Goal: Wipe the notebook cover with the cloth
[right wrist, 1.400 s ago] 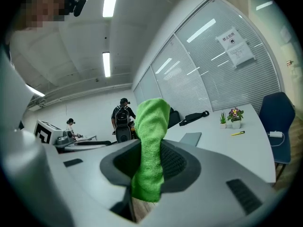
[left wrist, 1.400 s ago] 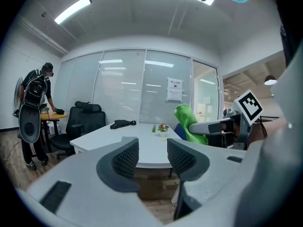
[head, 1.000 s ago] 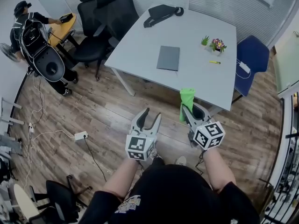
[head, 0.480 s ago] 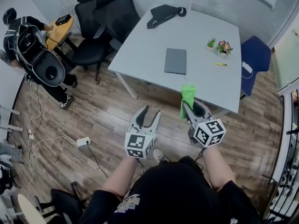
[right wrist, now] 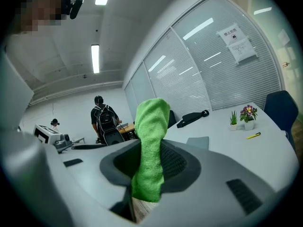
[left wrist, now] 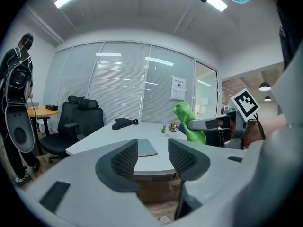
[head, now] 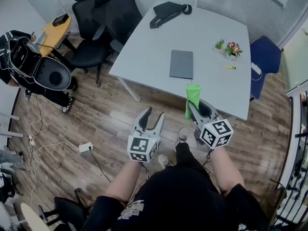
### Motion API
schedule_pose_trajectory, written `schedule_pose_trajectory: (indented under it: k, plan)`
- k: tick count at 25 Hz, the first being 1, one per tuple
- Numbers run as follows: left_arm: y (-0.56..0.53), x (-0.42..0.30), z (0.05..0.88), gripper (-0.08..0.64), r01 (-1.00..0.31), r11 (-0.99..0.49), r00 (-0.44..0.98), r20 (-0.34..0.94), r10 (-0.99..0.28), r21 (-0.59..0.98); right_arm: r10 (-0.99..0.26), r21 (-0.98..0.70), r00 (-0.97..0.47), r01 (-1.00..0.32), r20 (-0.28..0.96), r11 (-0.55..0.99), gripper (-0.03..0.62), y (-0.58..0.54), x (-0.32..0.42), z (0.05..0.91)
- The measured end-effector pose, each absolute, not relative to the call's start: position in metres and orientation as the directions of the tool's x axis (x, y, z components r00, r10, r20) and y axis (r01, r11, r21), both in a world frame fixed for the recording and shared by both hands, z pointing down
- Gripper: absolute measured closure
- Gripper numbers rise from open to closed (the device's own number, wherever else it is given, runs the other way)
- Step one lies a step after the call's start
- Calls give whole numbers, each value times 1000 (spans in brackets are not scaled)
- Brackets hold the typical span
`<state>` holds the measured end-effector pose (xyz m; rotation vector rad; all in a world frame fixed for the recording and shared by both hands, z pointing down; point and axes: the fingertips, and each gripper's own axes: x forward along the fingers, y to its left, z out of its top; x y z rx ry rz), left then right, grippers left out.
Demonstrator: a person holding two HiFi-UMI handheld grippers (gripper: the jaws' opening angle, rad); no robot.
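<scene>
while we stand short of the white table point(head: 144, 47), our left gripper point(head: 153, 115) hangs over the wood floor, jaws apart with nothing between them. ahead of it and a little to the right, the grey notebook point(head: 181, 64) lies flat and closed on the table, its long axis running away from us, well apart from both grippers. further right, our right gripper point(head: 196, 109) is clamped on the green cloth point(head: 192, 99), which stands up out of the jaws by the table's near edge. we judge this gripper the nearer; the notebook lies forward and slightly left of it. a paper notice point(left wrist: 178, 88) on the glass wall carries print too small to read, and the cover shows no label.
</scene>
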<state>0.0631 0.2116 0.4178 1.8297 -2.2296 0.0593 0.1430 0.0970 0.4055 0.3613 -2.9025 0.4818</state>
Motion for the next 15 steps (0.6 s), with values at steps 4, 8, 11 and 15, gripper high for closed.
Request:
schedule_pose_trajectory:
  k: [4,8,11,15]
  plan:
    - [189,48,423,371,-966,227,-193,237,-952,125,-184,-306,-959,-246,217,920,480,72,124,412]
    - [157,29,427,370,-962,243,-206,254,-945,124,-164,-322,-962,-229,217,919,480,37,101,416]
    - [132,15,434,370,-958,256,-216,271,-938,125,-148,-336,-964,-218,221,916,480,10,86,422]
    - [98,-5,447,370,-953,275,-227,298,-927,128,-133,-351,-964,-210,229,913,480,-27,66,427]
